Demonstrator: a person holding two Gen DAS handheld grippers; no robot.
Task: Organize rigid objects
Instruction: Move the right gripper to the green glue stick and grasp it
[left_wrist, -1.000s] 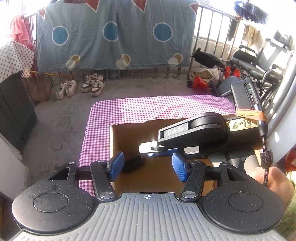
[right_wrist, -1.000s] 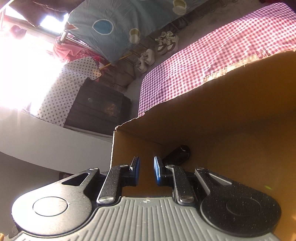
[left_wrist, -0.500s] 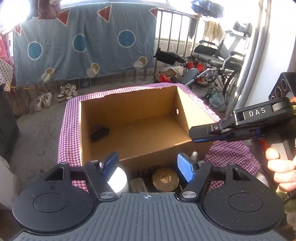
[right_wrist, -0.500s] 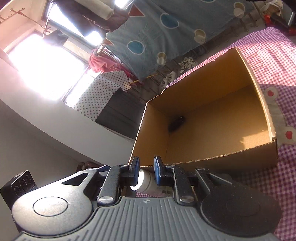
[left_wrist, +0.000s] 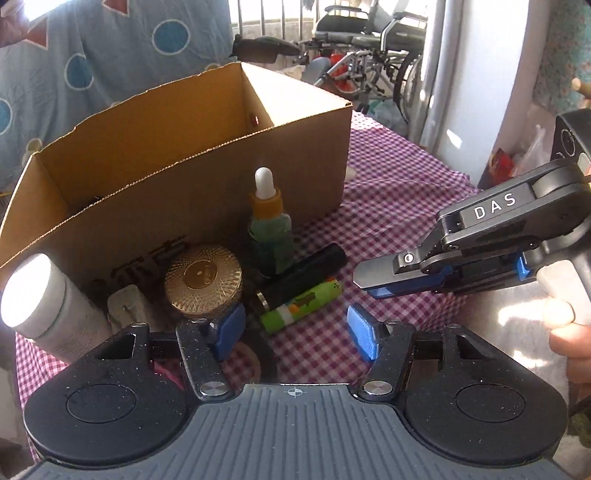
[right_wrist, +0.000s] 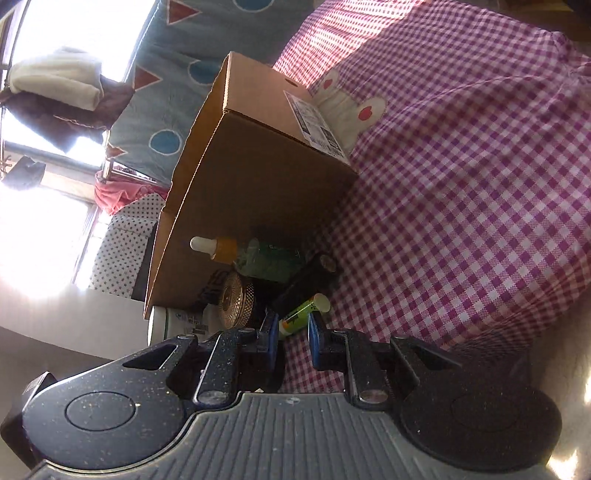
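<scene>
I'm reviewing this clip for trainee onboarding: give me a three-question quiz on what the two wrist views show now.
1. True or false: the dropper bottle stands upright outside the cardboard box.
2. Which item lies nearest the right gripper? A) gold-lidded jar B) green tube C) white cylinder
3. Fill in: the left gripper is ____, holding nothing.

Key: 1 true; 2 B; 3 open.
</scene>
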